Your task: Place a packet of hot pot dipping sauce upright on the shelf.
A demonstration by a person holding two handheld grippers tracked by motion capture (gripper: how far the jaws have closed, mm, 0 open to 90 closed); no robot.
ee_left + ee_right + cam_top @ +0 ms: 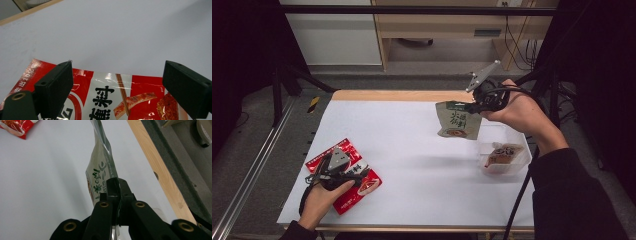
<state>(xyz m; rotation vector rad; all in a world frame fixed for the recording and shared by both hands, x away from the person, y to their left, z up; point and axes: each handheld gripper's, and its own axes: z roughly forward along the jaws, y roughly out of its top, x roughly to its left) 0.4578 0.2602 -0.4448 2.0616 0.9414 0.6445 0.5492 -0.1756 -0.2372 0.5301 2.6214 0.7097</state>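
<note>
The right gripper (pixel 475 106) has its jaws clamped tight on the upper edge of a green seasoning pouch (pixel 457 120), which hangs clear of the white table (pixel 412 145) toward its far right. Just nearer the person stands a clear plastic container (pixel 504 159) with another packet already in it. The step in hand appears to be carrying the green pouch to that container.

To do it well, the grip at the top seam should be kept firm, the pouch carried high enough for its lower edge to clear the container's rim, then lowered inside before the jaws part. A pouch pinched at one edge may swing; a slow, level carry would limit that.

Orientation: the pouch hangs upright, long axis roughly vertical, top edge in the jaws, bottom edge free and pointing down at the table. Its printed face is turned toward the person's side. In the right gripper view it is seen almost edge-on.

The left gripper (pixel 117 82) stands wide open over a red snack packet (pixel 120 97) lying flat at the table's near left; the jaws straddle it without pressing on it.
</note>
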